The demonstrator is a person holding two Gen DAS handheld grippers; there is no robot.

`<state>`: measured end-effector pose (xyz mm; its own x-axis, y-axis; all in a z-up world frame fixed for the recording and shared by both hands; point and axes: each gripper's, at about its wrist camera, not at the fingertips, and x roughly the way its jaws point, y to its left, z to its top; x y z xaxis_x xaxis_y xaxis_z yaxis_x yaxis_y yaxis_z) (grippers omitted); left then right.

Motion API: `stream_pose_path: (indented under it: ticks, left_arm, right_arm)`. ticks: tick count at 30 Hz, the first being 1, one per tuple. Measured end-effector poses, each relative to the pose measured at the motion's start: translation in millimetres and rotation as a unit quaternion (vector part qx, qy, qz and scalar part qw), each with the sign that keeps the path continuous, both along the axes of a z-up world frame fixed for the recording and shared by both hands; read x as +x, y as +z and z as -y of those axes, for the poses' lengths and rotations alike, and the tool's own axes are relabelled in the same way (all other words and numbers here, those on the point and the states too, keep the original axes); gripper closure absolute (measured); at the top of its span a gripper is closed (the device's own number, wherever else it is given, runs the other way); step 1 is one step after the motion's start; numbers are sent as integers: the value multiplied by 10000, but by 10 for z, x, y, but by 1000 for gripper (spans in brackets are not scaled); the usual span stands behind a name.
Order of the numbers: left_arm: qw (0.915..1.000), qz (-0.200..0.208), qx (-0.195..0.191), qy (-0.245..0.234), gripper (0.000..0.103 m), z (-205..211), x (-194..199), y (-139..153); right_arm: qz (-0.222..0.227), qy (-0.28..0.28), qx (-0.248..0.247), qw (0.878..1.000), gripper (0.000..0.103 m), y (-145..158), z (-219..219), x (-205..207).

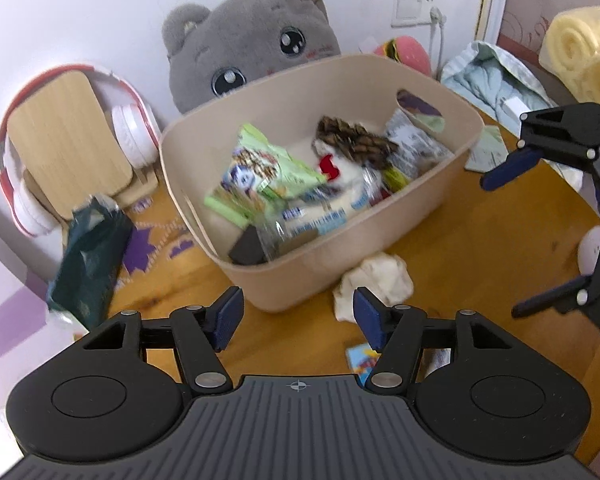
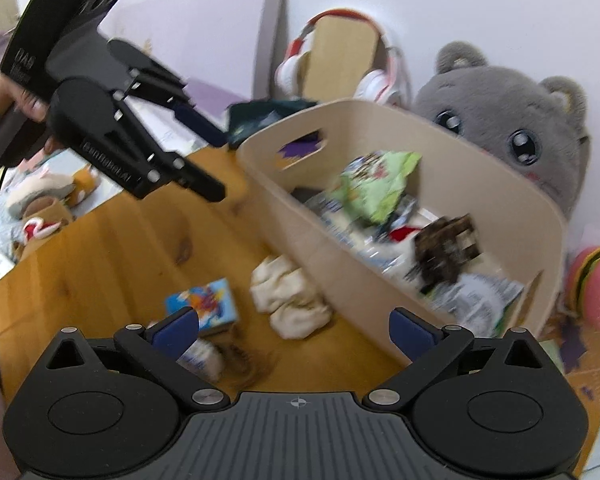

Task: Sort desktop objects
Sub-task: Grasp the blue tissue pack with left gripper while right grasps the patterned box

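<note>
Left gripper [image 1: 298,320] fingers: partly open, empty. Right gripper [image 2: 294,330] fingers: fully open, empty. Both hover near the bin [image 1: 300,280] and crumpled cloth [image 2: 290,300] on the desk [image 2: 100,260].

Grey plush cat [image 1: 256,36] at 12 o'clock, against wall. Red-white headphones [image 1: 134,134] w/ wood stand [image 1: 66,136] at 9 o'clock. Wall socket [image 1: 414,6] at 1 o'clock.

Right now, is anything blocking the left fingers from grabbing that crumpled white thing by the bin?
Nothing visible. The crumpled white cloth lies on bare table just ahead of the open left gripper, beside the beige bin.
</note>
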<state>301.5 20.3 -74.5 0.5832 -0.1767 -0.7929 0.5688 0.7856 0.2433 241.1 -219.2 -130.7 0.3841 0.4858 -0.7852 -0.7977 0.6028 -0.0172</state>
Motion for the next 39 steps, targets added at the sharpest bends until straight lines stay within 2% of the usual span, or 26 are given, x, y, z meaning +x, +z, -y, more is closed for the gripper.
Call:
stream_pose_path:
  ticks: [7,11,23,31,39]
  left_arm:
    - [9995,-300,56,30,41,9,-120,-239]
    - [9990,-426,84,59,41,29,-171,-355]
    - [9964,-783,44,315,41,-69,-215,-636]
    - [9934,-1023,-176,495,41,-92,-198,-768]
    - [9888,-1294,-386,632,41,-58,-129,-899]
  right_arm:
    - [-200,478,-169,9985,0,-257,-173,-275]
    - [-395,474,-85,9981,0,-358,-225,-342]
    - [-931,-266,541,9938,0,-697,-420,-523]
    - [-872,-986,685,9889,0,-901,-540,-633]
    - [-559,-1272,528,9889,2,-970,-567,-685]
